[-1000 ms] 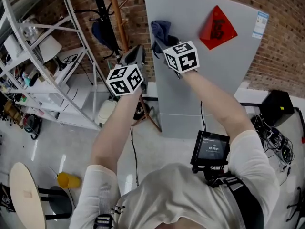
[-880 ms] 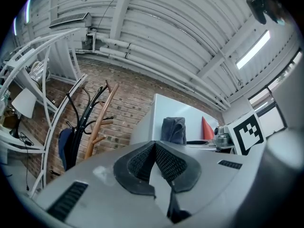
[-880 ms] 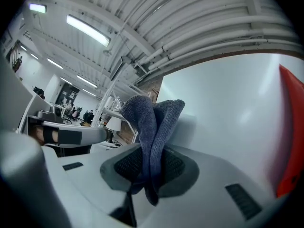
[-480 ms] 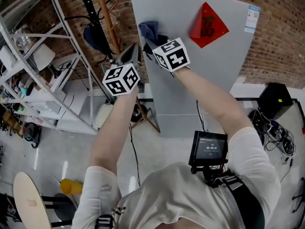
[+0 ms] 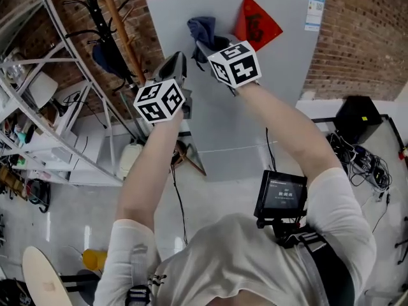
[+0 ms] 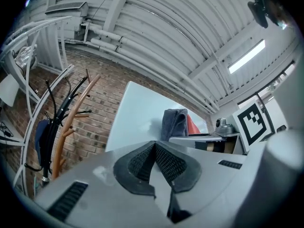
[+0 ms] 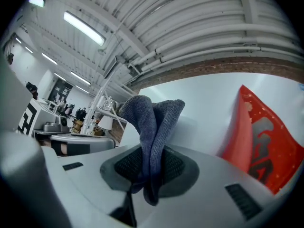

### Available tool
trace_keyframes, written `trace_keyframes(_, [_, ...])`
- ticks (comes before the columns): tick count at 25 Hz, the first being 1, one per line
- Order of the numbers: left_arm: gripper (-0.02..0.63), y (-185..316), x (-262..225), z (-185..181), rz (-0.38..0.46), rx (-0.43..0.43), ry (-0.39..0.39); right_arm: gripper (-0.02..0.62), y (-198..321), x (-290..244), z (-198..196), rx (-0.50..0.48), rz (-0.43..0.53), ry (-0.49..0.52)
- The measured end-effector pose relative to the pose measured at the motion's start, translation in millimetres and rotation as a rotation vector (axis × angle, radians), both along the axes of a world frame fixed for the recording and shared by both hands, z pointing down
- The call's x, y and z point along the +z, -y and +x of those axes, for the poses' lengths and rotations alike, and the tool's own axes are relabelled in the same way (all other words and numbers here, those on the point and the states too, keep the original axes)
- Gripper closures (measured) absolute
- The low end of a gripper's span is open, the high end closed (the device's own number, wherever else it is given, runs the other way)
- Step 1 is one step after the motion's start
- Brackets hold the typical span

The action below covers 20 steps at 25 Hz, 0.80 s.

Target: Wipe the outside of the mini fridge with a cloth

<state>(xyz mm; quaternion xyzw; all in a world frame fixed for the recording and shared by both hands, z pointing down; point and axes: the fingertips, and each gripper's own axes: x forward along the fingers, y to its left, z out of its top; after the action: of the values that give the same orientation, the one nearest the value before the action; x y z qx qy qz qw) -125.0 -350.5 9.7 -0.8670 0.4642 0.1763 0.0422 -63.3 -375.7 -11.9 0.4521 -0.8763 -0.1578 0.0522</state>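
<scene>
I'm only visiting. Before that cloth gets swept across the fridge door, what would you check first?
1. Cloth held firmly: the right gripper has its jaws shut on it. Ok.
2. Cloth touching the fridge: it sits at the upper door, but contact is unclear. Cannot tell.
3. Left gripper out of the way: jaws together, nothing between them, near the fridge's left edge. Ok.
4. Sweep to the right free: the red paper decoration hangs close beside the cloth and might snag. Not ok.
5. Sweep downward free: the door below the cloth looks bare. Ok.
</scene>
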Motion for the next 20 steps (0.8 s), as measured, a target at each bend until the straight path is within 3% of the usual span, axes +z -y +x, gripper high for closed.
trace_keyframes(14, [0.606,0,-4,127,0.009,0.183,0.017,0.513,-27,-11,135,0.103,0.047,0.051])
trace_keyframes(20, [0.606,-9,-6,185,0.018,0.261,0.027,0.514,-22,-11,200,0.201,0.040,0.069])
